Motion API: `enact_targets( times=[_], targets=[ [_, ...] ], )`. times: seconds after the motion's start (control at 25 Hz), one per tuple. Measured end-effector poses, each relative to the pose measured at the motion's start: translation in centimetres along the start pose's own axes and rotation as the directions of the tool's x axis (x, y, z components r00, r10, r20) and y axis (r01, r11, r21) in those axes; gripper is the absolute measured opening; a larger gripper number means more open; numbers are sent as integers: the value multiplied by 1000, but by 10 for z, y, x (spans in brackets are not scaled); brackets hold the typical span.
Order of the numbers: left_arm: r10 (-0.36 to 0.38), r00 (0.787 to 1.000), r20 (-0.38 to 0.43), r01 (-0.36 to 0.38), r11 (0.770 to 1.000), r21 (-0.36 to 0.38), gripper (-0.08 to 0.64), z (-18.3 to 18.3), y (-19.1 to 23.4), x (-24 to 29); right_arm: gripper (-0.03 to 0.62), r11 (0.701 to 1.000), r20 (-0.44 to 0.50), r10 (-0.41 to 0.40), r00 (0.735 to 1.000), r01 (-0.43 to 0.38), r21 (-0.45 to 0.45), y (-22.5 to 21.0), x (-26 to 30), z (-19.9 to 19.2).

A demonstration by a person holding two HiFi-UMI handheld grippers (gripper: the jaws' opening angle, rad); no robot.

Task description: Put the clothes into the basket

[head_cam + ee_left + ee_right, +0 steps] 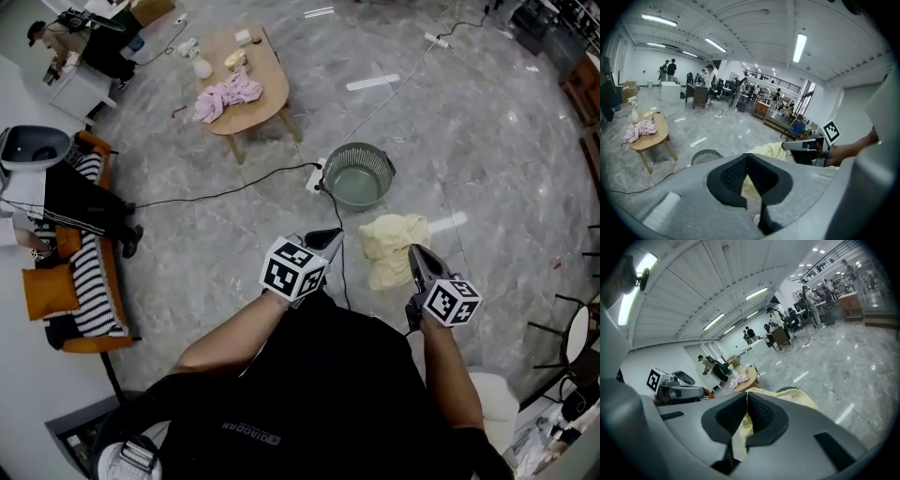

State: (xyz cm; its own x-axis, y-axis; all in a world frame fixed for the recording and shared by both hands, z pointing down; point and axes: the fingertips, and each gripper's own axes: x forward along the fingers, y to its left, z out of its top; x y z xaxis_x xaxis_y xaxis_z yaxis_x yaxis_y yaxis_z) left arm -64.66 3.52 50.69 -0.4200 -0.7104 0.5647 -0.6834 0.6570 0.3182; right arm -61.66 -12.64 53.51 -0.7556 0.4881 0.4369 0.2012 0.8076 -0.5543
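1. The light is bright and even, from long ceiling strip lights. One flares white at the left edge of the right gripper view.
2. The polished floor carries pale glare streaks, and shadows are soft and faint.
3. Both gripper views bulge strongly and have dark rounded corners.
4. Close to the lens, the left gripper and right gripper look soft.

- garment: pale yellow, plain
- basket: grey mesh
- second garment: pink, with white patches
- counter: light tan wood
- floor: grey, marbled veining
- sofa: orange; throw striped black-and-white
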Motion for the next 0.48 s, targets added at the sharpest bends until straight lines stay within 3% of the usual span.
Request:
enact_targets(
  times=[0.48],
  targets=[
    [-37, 999, -29, 37, 999, 2, 0, 2, 105, -13, 21, 992, -20, -124, 992, 124, 21, 9, 104, 11]
  ],
)
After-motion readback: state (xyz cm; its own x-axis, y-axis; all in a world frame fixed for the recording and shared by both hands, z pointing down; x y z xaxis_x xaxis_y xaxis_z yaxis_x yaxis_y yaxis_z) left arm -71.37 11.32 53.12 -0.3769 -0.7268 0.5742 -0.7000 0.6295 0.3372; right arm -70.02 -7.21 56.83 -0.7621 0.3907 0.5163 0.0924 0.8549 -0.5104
